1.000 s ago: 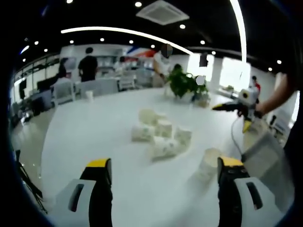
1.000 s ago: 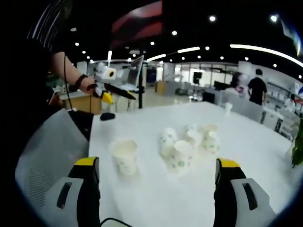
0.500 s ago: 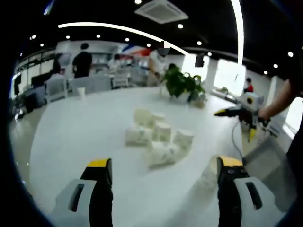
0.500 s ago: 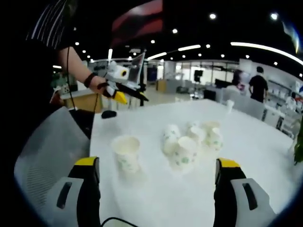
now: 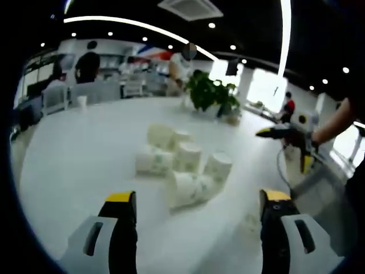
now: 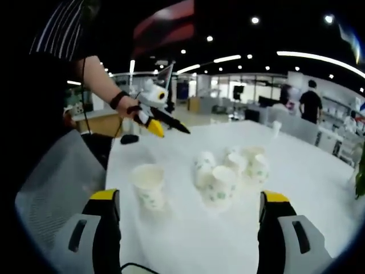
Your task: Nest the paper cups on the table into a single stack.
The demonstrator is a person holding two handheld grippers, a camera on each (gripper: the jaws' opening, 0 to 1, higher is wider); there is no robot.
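Note:
Several white paper cups with green print [image 5: 182, 165] sit bunched in the middle of the white table [image 5: 74, 165]; some stand, and one [image 5: 189, 189] lies on its side nearest me. My left gripper [image 5: 198, 197] is open and empty, a little short of that cup. In the right gripper view the same bunch [image 6: 228, 171] lies ahead, and one cup [image 6: 147, 185] stands apart to its left. My right gripper [image 6: 191, 197] is open and empty before them. The left gripper [image 6: 158, 120], held in a hand, hovers over the table's far left. The right gripper [image 5: 285, 133] hangs at the right.
A potted plant [image 5: 211, 94] stands at the table's far side, and a lone cup [image 6: 276, 128] at a far edge. A grey mesh chair back [image 6: 51, 188] is by the near left edge, with a small black object [image 6: 129, 138] beyond. People stand in the background.
The left gripper view has closed in on the cup bunch, which now looks larger. In the right gripper view the left gripper and hand have moved right, out over the table.

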